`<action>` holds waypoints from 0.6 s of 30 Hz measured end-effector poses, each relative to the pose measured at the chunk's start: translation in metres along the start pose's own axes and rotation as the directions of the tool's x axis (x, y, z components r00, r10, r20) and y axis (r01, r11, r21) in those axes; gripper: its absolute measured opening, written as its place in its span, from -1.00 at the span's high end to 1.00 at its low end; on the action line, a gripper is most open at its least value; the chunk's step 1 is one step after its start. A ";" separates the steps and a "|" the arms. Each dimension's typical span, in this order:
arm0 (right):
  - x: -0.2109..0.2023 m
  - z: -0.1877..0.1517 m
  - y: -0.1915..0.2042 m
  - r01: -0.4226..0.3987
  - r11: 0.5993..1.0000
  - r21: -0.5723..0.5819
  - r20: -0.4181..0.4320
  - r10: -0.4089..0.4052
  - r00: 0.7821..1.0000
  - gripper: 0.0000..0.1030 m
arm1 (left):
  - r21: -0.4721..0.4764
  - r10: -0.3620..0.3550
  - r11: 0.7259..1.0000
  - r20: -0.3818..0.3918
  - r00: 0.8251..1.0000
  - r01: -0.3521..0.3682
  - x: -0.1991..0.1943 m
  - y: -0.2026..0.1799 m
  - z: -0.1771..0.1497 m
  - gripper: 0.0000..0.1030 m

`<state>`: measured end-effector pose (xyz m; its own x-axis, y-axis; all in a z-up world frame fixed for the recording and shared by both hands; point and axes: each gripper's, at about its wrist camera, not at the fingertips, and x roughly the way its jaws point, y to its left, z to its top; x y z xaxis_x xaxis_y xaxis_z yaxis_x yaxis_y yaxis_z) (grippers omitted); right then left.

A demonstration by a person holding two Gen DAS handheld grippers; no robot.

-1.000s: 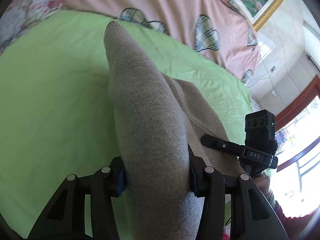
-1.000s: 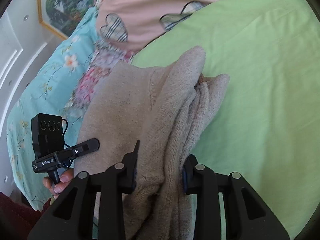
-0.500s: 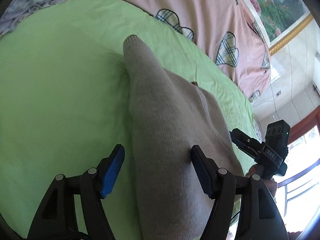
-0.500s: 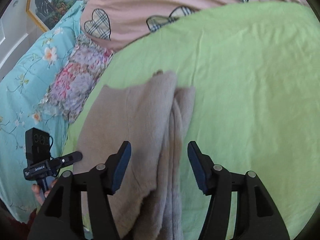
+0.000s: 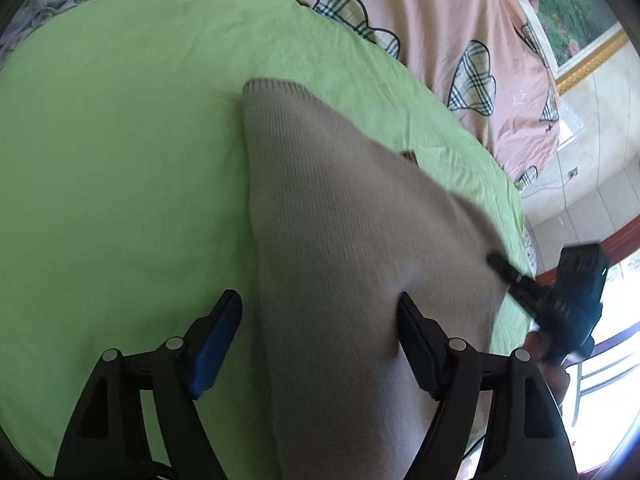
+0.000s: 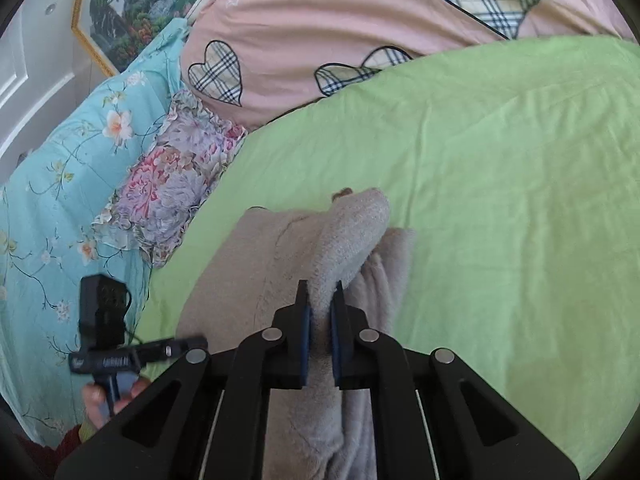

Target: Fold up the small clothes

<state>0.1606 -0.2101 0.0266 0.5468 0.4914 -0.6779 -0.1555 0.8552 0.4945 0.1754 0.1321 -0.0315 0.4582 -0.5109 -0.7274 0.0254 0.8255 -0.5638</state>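
Note:
A beige knit garment (image 5: 340, 220) lies on the green sheet (image 5: 120, 160), its narrow end pointing away from me. My left gripper (image 5: 316, 300) straddles the near part and its jaws are opening. The left blue pad (image 5: 216, 340) stands clear of the fabric, while the right one rests against the cloth's side. In the right wrist view, my right gripper (image 6: 320, 292) is shut on a raised fold of the same garment (image 6: 352, 224). That fold stands up as a ridge, and the rest lies flat to its left.
A pink quilt with plaid hearts (image 6: 320, 8) lies beyond the sheet. A floral pillow (image 6: 176, 184) and a turquoise flowered cover (image 6: 60, 180) sit at the left. A person's hand (image 6: 100, 400) holds the other gripper's handle. A bright window (image 5: 612, 360) is at the right.
My left jaws spread and let go of the garment, which sank onto the sheet. My right jaws opened wide, then closed on a fold and raised it slightly.

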 end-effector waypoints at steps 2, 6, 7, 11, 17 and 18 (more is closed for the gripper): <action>0.010 -0.001 -0.012 0.011 1.000 0.028 -0.020 -0.010 1.000 0.83 | -0.006 0.014 1.000 -0.003 1.000 -0.014 0.012 -0.001 0.019 -0.51; 0.029 0.002 -0.022 0.006 0.998 0.056 -0.044 -0.004 0.999 0.83 | -0.061 0.049 0.997 -0.004 0.999 -0.049 0.030 0.012 0.054 -0.45; 0.032 0.003 -0.022 0.005 0.999 0.052 -0.046 -0.003 0.999 0.83 | -0.076 0.057 0.995 0.000 0.998 -0.057 0.032 0.016 0.061 -0.44; 0.036 0.003 -0.024 0.005 0.999 0.043 -0.055 -0.003 0.998 0.83 | -0.093 0.053 0.994 0.042 0.998 -0.049 0.042 0.027 0.091 0.63; 0.040 0.001 -0.020 0.039 0.999 0.021 -0.062 -0.038 0.997 0.83 | -0.040 0.195 0.981 0.092 0.977 -0.192 0.049 0.018 0.123 0.86; 0.038 0.001 -0.018 0.043 0.999 0.018 -0.059 -0.041 0.997 0.83 | -0.036 0.190 0.982 0.091 0.978 -0.187 0.045 0.014 0.121 0.84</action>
<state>0.1850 -0.2075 -0.0076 0.5035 0.4644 -0.7286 -0.1171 0.8722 0.4750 0.3039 0.1501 -0.0251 0.5338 -0.3209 -0.7824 -0.0925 0.8975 -0.4312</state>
